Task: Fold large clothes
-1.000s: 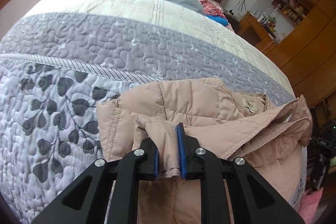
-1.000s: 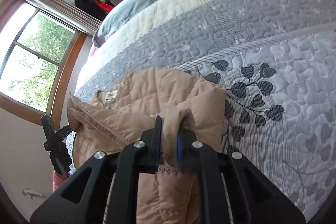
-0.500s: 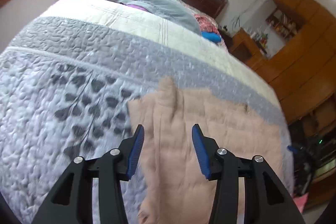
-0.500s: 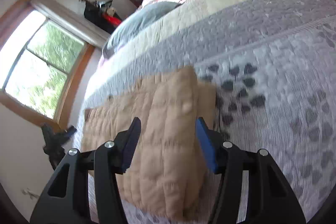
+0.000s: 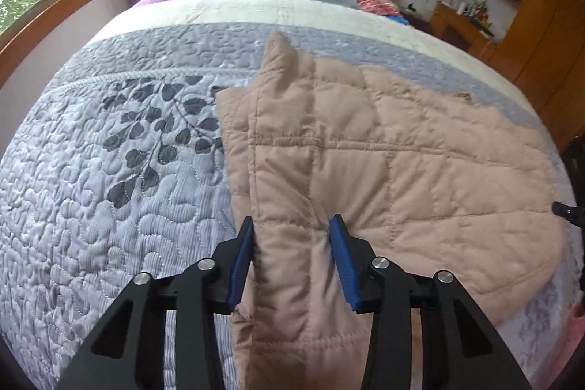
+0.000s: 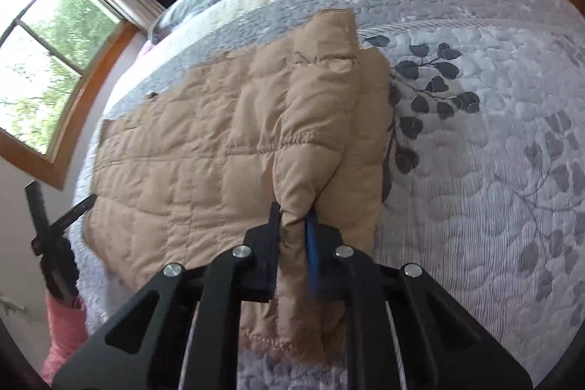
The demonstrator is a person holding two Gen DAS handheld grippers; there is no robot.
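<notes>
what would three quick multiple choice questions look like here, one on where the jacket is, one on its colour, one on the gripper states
1. Where does the jacket lie?
A. on the quilted bedspread
B. on the floor
C. on a chair

2. What colour is the jacket?
A. navy
B. beige-pink
C. green

3. How do the grippers stand?
A. both open
B. both shut on fabric
C. left gripper open, right gripper shut on a fold of the jacket

Answers:
1 A, bedspread shows around the jacket in both views.
2 B, the quilted fabric is beige-pink.
3 C, the left pads stand apart astride a ridge; the right ones pinch fabric.
</notes>
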